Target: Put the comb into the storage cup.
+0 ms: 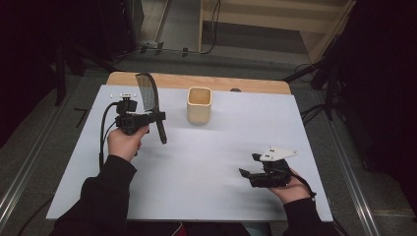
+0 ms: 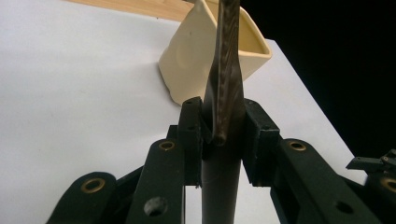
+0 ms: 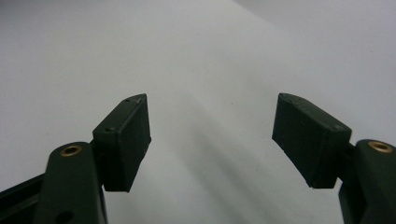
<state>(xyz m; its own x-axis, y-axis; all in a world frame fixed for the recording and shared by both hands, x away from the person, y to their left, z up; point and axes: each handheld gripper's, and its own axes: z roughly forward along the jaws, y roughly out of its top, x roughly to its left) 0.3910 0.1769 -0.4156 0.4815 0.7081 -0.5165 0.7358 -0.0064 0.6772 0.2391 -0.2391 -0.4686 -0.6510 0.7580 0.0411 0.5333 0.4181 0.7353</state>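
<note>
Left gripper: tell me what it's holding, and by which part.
The left gripper is shut on a dark mesh skimmer, gripped where the handle meets the mesh head.

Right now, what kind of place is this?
Probably a recording workshop or lab, not a home: a white-covered table stands on bare floor, loose cables trail behind it, and dark stands flank it.

Dim room, grey floor point(image 1: 44, 137), wooden shelving point(image 1: 275, 19)
</note>
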